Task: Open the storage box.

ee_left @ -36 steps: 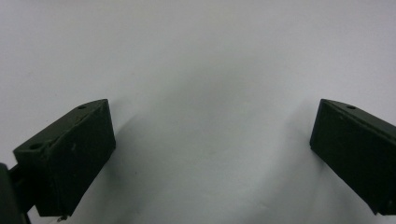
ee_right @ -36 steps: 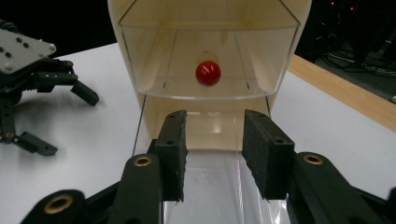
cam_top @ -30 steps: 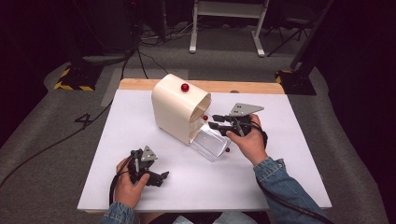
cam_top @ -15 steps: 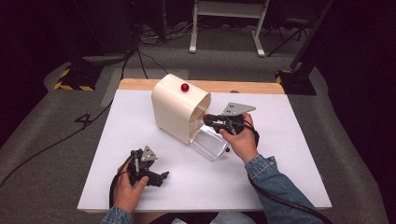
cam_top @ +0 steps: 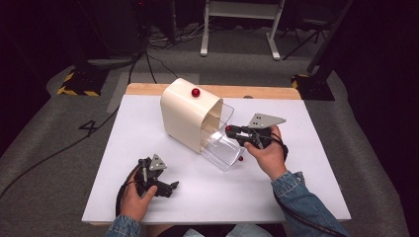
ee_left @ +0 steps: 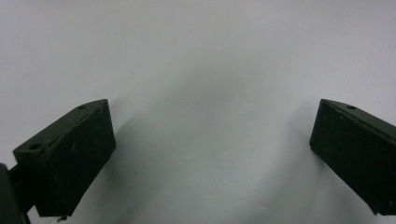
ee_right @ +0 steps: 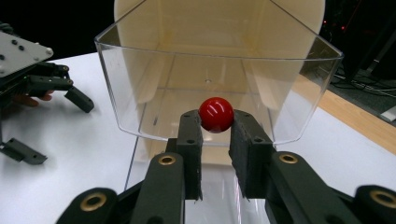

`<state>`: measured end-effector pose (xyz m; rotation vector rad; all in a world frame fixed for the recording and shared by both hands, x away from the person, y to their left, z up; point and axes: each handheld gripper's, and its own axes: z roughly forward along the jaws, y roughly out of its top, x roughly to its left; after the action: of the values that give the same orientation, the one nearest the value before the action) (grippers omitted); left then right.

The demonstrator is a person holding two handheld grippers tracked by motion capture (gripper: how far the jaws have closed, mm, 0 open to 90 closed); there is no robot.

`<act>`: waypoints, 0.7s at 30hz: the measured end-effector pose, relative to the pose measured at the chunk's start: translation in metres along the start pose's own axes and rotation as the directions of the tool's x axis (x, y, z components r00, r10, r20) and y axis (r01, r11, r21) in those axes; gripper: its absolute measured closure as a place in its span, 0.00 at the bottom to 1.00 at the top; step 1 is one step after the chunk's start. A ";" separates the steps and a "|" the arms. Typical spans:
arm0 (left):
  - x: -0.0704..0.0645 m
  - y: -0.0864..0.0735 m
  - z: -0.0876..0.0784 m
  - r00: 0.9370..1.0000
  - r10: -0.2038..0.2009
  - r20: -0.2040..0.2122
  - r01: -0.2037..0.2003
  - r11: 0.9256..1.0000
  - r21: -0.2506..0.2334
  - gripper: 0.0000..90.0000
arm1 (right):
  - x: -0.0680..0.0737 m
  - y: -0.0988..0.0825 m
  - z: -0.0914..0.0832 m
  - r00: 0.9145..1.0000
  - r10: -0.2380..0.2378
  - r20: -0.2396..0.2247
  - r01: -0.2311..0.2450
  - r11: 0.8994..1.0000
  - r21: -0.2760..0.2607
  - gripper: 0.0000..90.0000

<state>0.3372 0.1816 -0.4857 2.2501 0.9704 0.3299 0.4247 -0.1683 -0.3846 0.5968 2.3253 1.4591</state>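
Two grippers in use. Right gripper (ee_right: 215, 135): jaws clamped on red ball (ee_right: 216, 114) at clear bin (ee_right: 299, 93) rim, before cream housing (cam_top: 185, 116). Left gripper (cam_top: 168, 186): jaws apart, empty, resting on white counter (cam_top: 296, 197), well apart.

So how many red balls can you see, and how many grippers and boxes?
Red balls: 3
Grippers: 2
Cream box: 1
Total: 6
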 end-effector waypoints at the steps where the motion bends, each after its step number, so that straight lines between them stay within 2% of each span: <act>1: 0.000 0.000 0.000 1.000 0.000 0.000 0.000 1.000 0.001 0.00 | 0.000 -0.002 -0.003 1.000 0.002 0.001 -0.002 1.000 -0.001 0.83; 7: 0.000 0.000 0.000 1.000 -0.004 0.001 0.004 1.000 0.001 0.00 | 0.003 -0.011 -0.018 1.000 0.018 0.010 -0.018 1.000 -0.004 0.83; 18: 0.000 0.000 0.000 1.000 -0.001 0.000 0.001 1.000 0.000 0.00 | 0.000 -0.024 -0.025 0.999 0.042 0.017 -0.042 0.999 0.000 0.82; 21: 0.000 0.000 0.000 1.000 0.000 0.000 0.000 1.000 0.000 0.00 | -0.001 -0.025 -0.024 0.999 0.048 0.018 -0.048 0.999 0.003 0.78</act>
<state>0.3373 0.1815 -0.4857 2.2504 0.9706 0.3298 0.4094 -0.1969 -0.3968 0.6674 2.3154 1.4653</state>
